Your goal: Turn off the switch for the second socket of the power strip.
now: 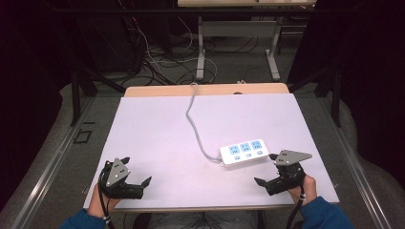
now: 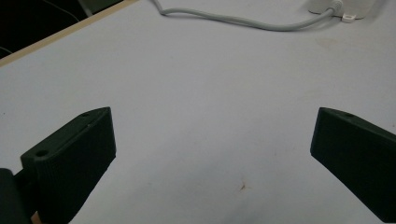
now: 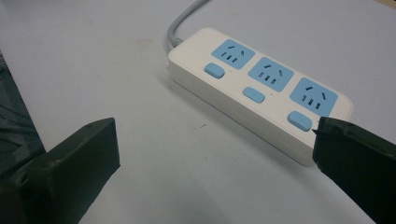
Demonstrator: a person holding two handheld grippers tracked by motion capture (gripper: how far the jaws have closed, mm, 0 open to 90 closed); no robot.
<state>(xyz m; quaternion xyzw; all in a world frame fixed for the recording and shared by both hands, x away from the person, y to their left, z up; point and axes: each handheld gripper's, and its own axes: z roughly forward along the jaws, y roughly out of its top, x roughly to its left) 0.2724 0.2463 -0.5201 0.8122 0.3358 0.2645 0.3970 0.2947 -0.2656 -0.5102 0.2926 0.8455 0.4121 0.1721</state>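
A white power strip (image 1: 244, 152) with three blue sockets and three blue switches lies on the white table top, right of centre; its grey cable (image 1: 193, 119) runs back to the far edge. In the right gripper view the power strip (image 3: 261, 88) lies just ahead of the jaws, slanting to the right. My right gripper (image 1: 265, 169) rests near the front right, open and empty, just short of the strip. My left gripper (image 1: 136, 170) sits at the front left, open, with bare table between its jaws (image 2: 212, 154). The cable (image 2: 243, 21) and the strip's end (image 2: 343, 7) show far ahead.
The table top (image 1: 157, 133) has a wooden strip along its far edge. Beyond it are a second table's metal legs (image 1: 200, 52) and loose cables on the floor. A small brown speck (image 2: 243, 186) marks the surface near the left gripper.
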